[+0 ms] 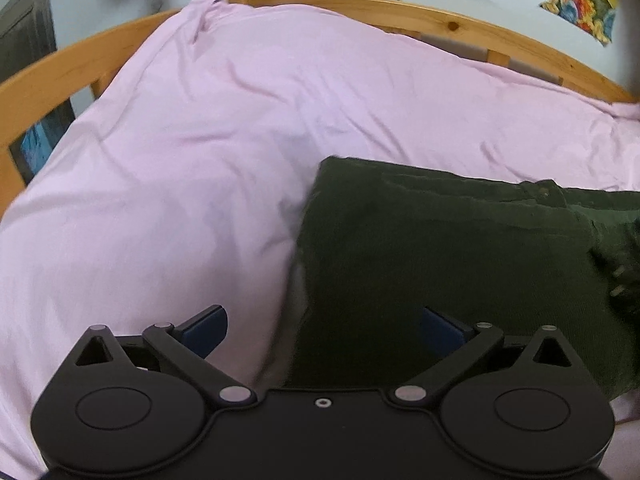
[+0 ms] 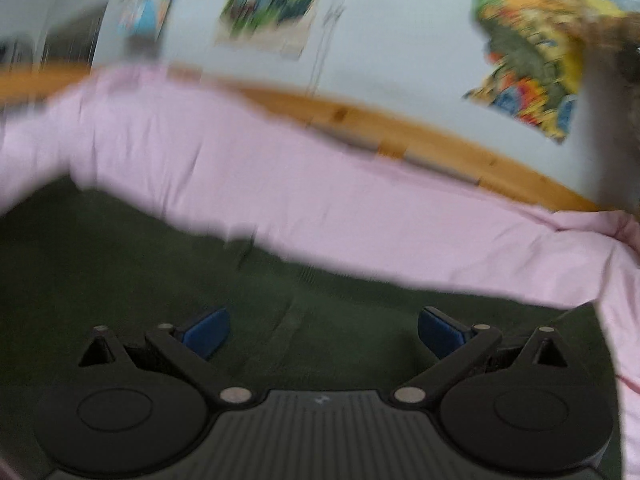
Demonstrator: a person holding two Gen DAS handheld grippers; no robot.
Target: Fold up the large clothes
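Garment: dark green corduroy trousers (image 1: pixel 452 256), folded into a thick block, lie on the pale pink bedsheet (image 1: pixel 168 184) toward the near right part of the bed; a waistband button shows near their far right edge.
Bed: curved pine-wood bed frame (image 1: pixel 360 10) runs along the far edge of the sheet, against a pale wall.
Left gripper: black two-finger left gripper (image 1: pixel 324 330) with blue pads hangs over the trousers' left edge; jaws spread wide, nothing between them, one pad above the sheet, the other above the green cloth.
Right gripper: black right gripper (image 2: pixel 323 332) sits low over the dark green cloth (image 2: pixel 120 280); jaws fully apart and gripping nothing. This view is smeared by motion.
Wall: colourful posters (image 2: pixel 272 0) hang above the frame, details blurred.
Sheet in right view: pink band (image 2: pixel 320 200) lies beyond the trousers, wooden rail (image 2: pixel 400 128) behind it.
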